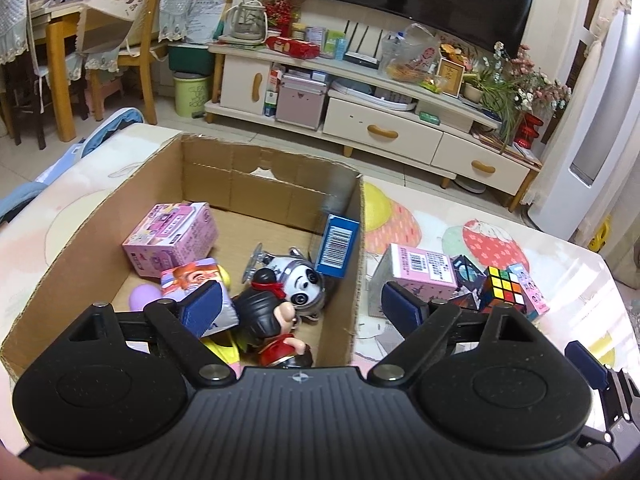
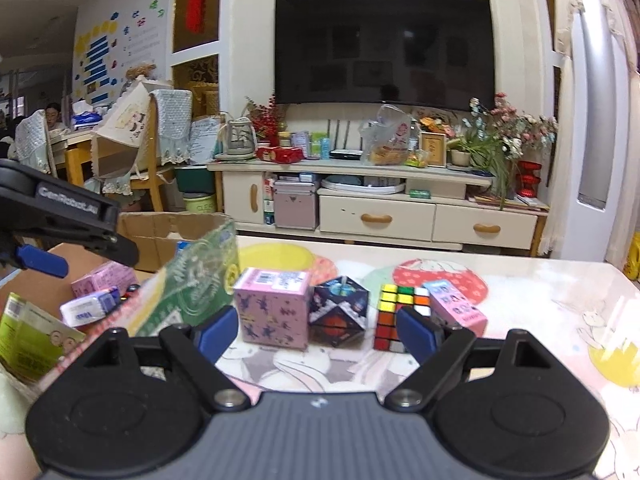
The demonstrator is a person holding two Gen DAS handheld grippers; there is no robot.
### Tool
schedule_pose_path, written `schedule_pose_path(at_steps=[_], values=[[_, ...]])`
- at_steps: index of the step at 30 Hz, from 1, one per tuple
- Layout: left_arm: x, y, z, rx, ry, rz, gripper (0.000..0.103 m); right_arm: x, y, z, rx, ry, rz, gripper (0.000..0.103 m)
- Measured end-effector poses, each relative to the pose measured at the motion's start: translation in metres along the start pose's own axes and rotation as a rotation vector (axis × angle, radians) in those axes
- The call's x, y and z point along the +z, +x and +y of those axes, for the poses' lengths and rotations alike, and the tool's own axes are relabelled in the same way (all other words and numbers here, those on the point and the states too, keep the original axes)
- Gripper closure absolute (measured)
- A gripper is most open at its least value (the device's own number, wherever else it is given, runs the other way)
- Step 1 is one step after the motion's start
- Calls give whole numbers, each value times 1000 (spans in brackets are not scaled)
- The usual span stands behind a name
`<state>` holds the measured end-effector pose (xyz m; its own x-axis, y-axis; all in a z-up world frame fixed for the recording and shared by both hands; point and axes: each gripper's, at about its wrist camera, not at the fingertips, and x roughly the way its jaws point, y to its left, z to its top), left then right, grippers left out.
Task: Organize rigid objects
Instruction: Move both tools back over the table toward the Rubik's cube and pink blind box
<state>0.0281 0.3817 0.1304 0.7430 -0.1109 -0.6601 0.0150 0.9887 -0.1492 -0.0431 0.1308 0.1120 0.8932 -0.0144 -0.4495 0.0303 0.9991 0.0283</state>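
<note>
Right, left gripper (image 1: pixel 302 306) jaws spread wide, empty, hovering over the near end of the cardboard box (image 1: pixel 272 168); pads touch nothing. Right gripper (image 2: pixel 316 334) jaws also spread wide, empty, low over the surface (image 2: pixel 540 320), aimed at the row of loose items.

Inside the box, left wrist view: pink box (image 1: pixel 172 238) at the far left, blue barcode carton (image 1: pixel 338 246) leaning on the right wall, panda figure (image 1: pixel 302 282), black-haired doll in red (image 1: pixel 272 320), orange-purple carton (image 1: pixel 192 278), purple egg shape (image 1: pixel 144 296).

On the surface just right of the box: pink cube box (image 2: pixel 272 306), dark patterned cube (image 2: pixel 340 310) touching it, Rubik's cube (image 2: pixel 400 314), small pink carton (image 2: pixel 456 306) tilted beside it. Right jaw pad partly covers the Rubik's cube in the right wrist view.

Only the left wrist view shows the figures at the box bottom. Only the right wrist view shows the left gripper body from the side at frame left, the green printing on the box's outer wall, and a yellow-green carton (image 2: pixel 28 334) at the near left.
</note>
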Motion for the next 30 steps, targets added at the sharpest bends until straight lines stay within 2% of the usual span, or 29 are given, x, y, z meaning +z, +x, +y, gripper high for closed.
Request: schedule_pose_path(at_steps=[17, 30], values=[[-8, 1, -9, -47, 110, -17, 0, -27, 25, -76, -156, 60, 44, 16], [-14, 3, -15, -81, 210, -15, 0, -35, 65, -118, -215, 73, 87, 17]])
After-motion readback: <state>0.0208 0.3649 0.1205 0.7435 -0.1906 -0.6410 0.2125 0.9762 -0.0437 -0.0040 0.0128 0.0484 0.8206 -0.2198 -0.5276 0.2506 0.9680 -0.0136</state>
